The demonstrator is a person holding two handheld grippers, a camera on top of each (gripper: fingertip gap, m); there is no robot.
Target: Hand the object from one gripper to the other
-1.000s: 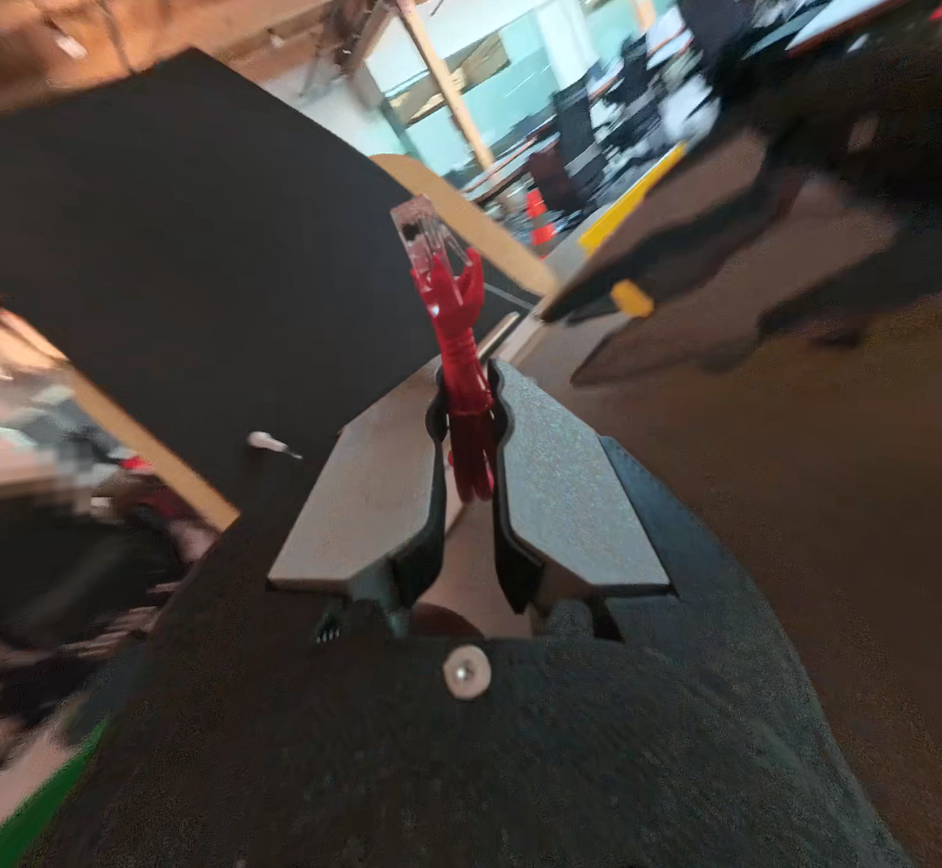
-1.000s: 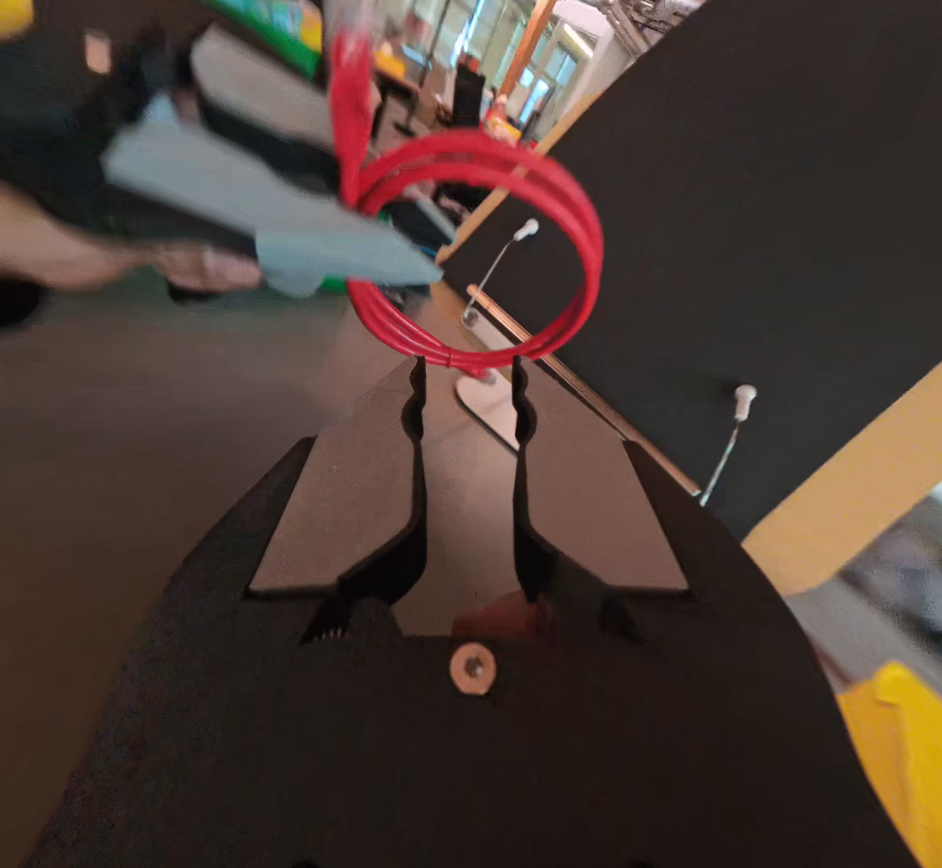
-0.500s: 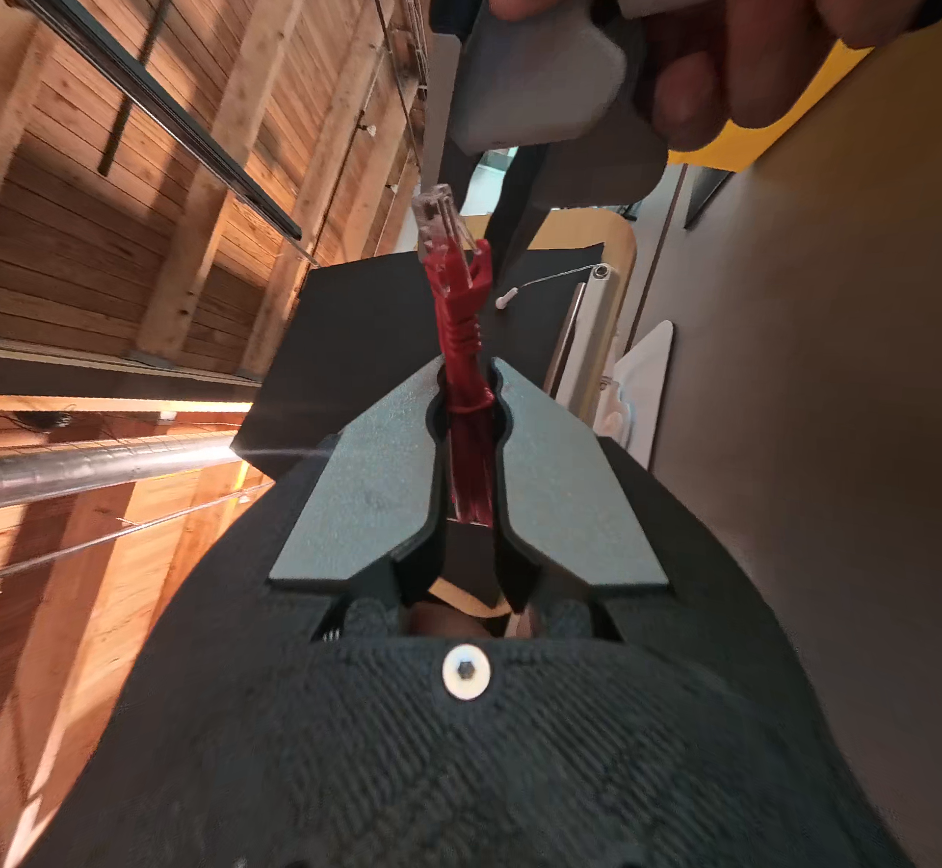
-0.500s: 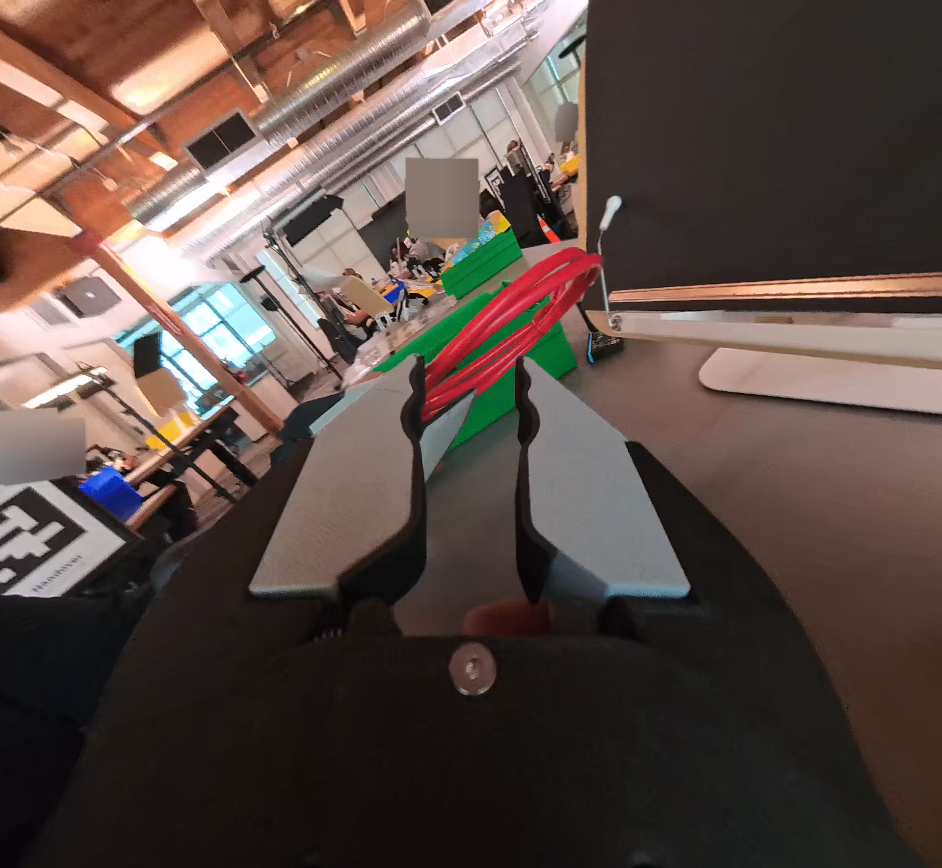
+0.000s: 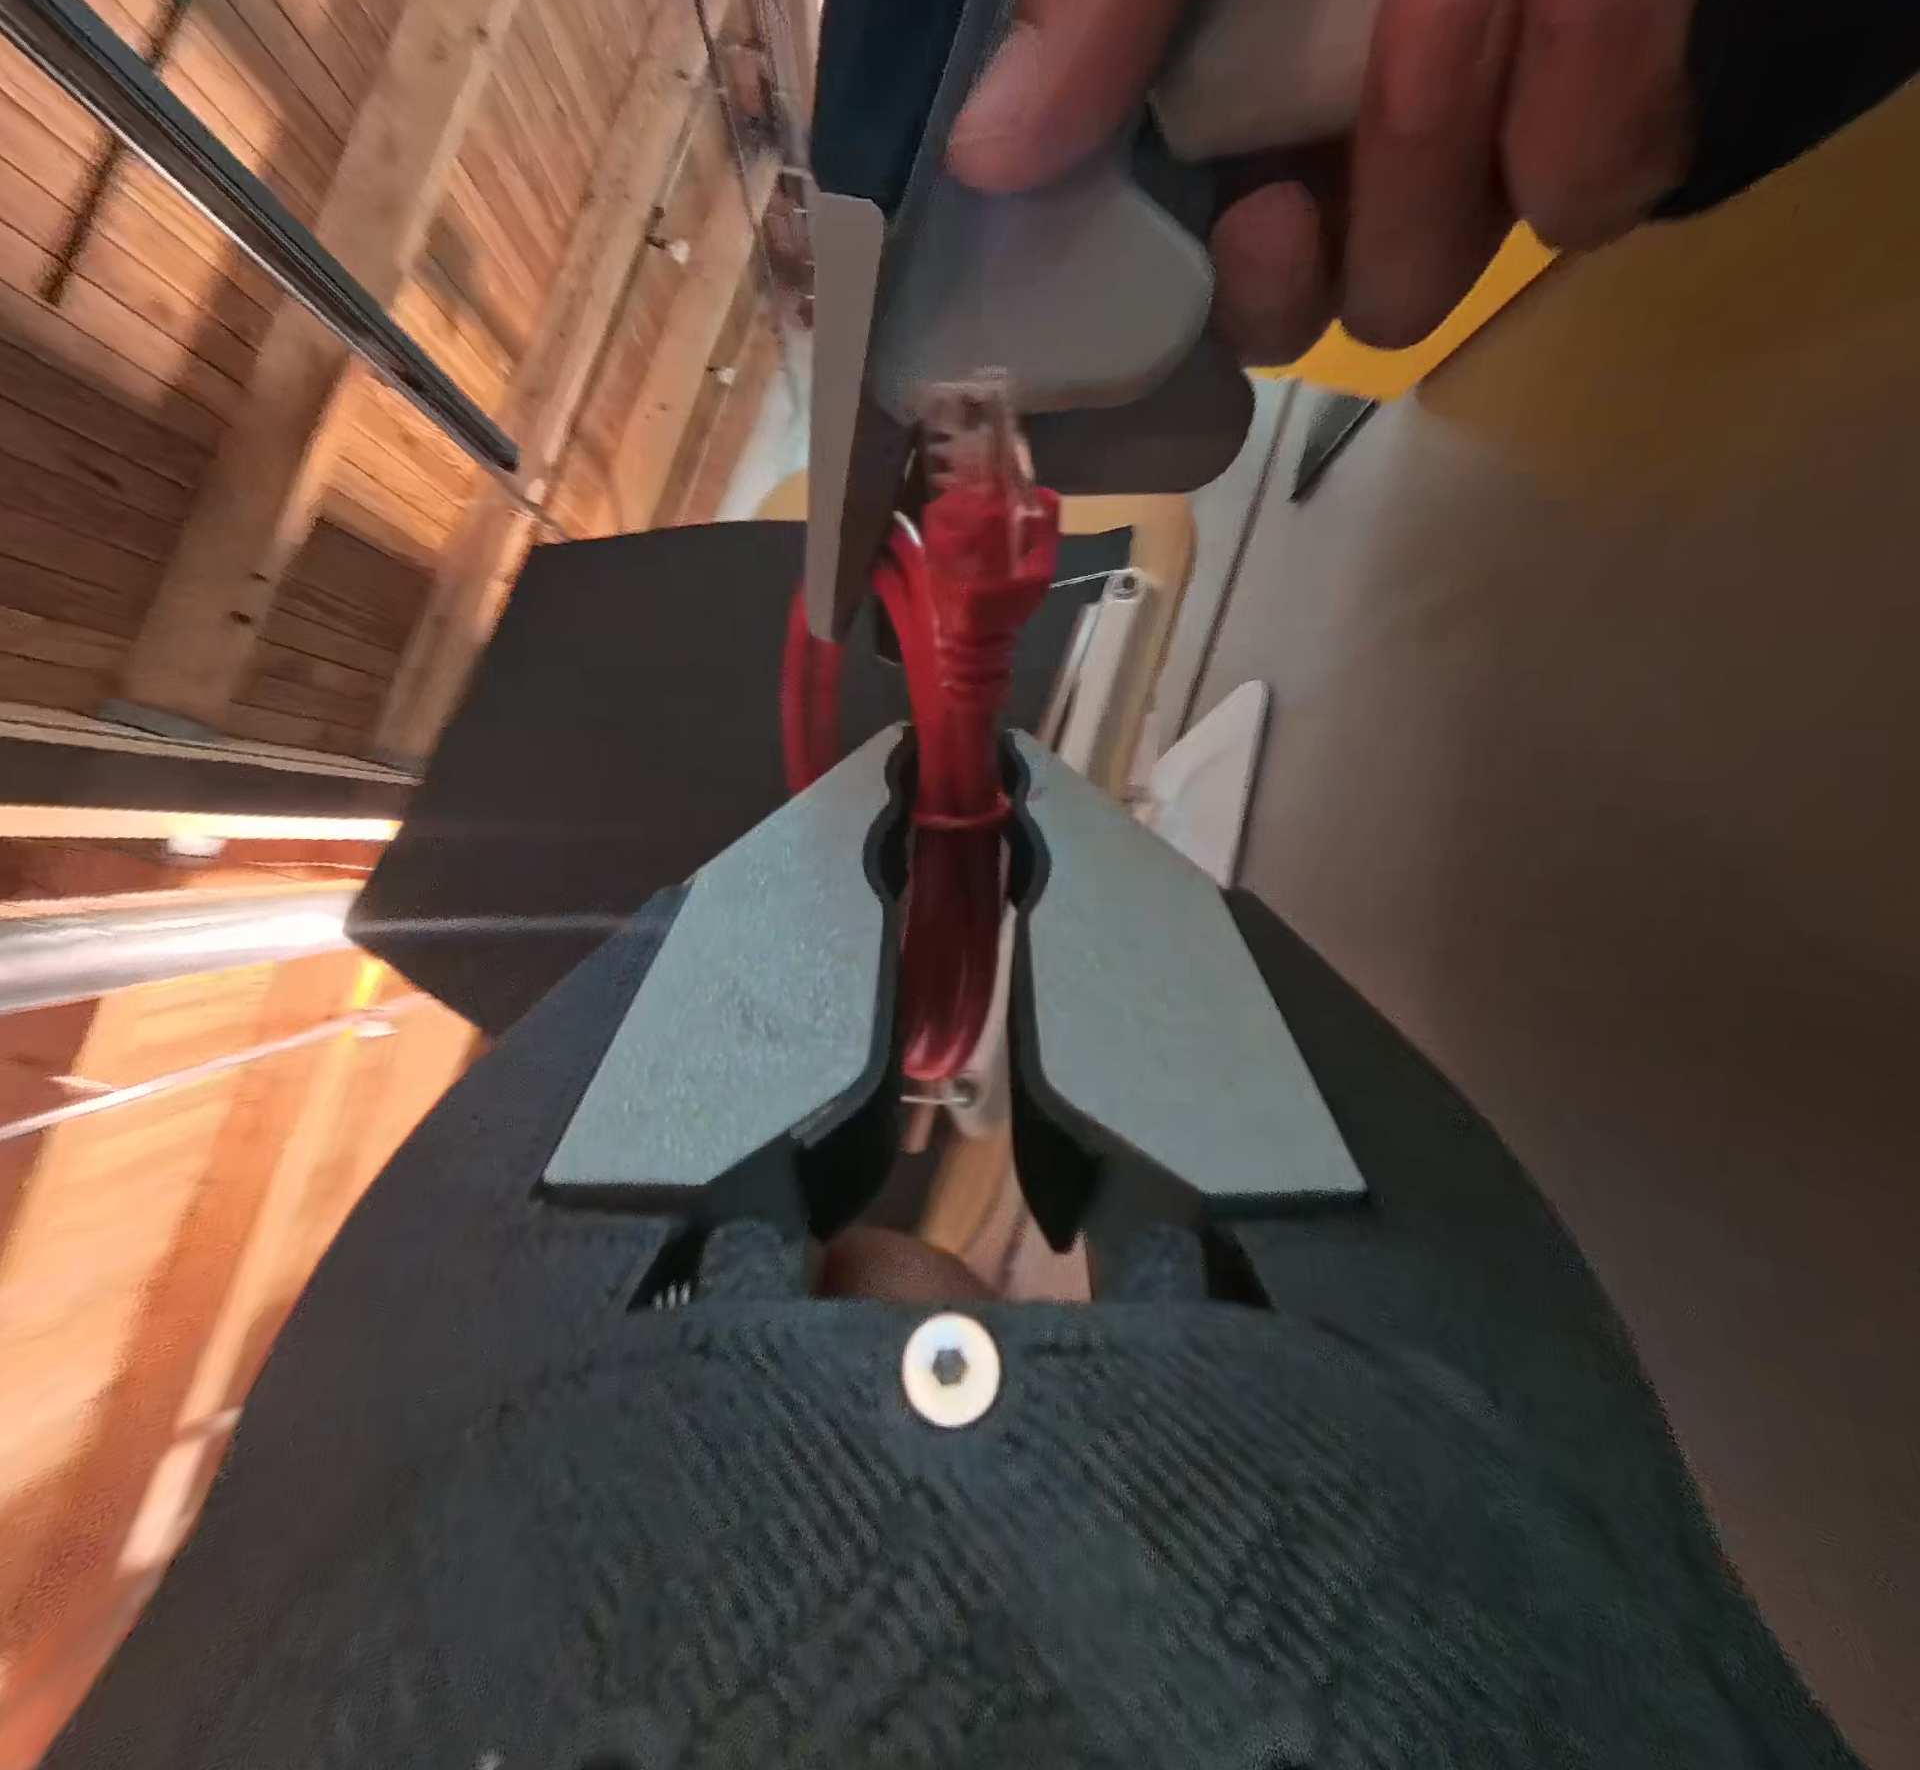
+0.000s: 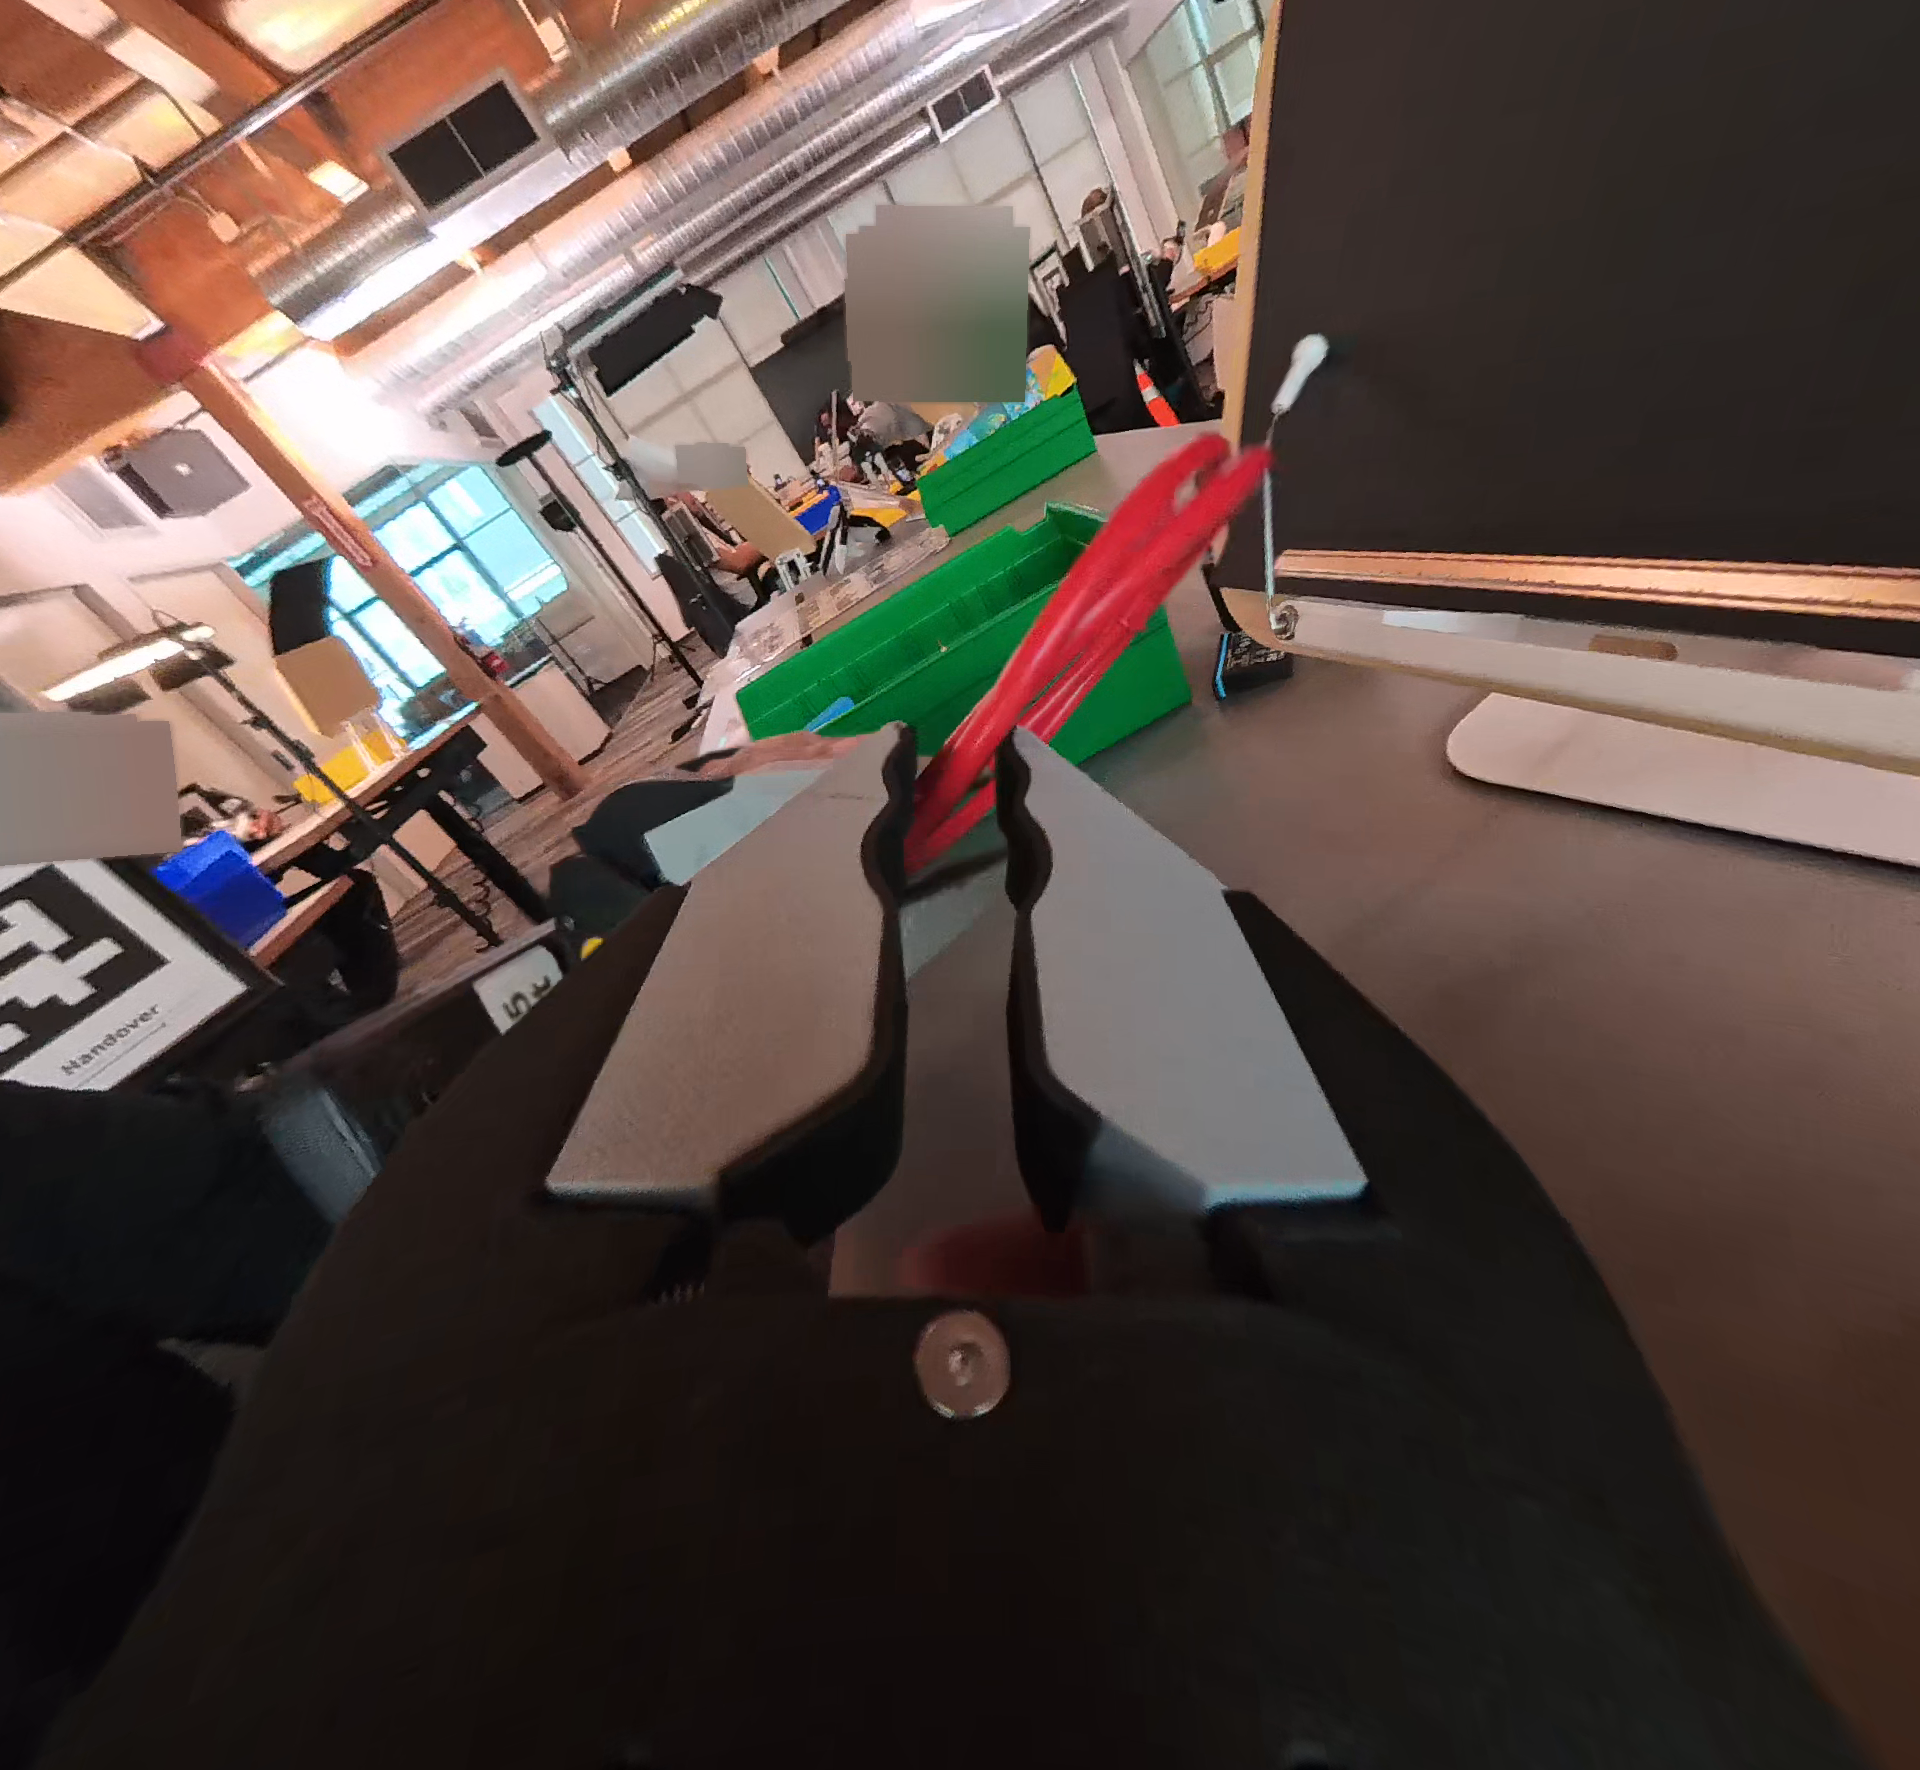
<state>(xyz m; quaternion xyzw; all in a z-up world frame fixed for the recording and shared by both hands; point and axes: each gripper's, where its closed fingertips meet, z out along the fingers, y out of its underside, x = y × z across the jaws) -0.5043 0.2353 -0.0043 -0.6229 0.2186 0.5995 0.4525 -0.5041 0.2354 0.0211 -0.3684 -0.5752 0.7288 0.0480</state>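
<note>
This is a big open workshop or lab. The wooden ceiling [image 6: 156,6] has shiny silver air pipes [image 6: 727,131] under it. Far off stand tables, lamps on tall stands [image 6: 613,577] and big windows [image 6: 447,557]. Green bins [image 6: 935,650] sit on the gray worktop [image 6: 1558,993].

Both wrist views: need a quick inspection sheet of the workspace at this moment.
Surface: grey table, mostly bare.
Job's things: coiled red cable with a clear plug, off the table.
Clutter: green bins; white stand base.
Grippers: left hand-held gripper shut on red cable; right hand-held gripper has loops between its fingers, grip cannot be told.
Cables: thin white cord on black board.
Surroundings: wooden ceiling, ducts, work tables, people far off.
</note>
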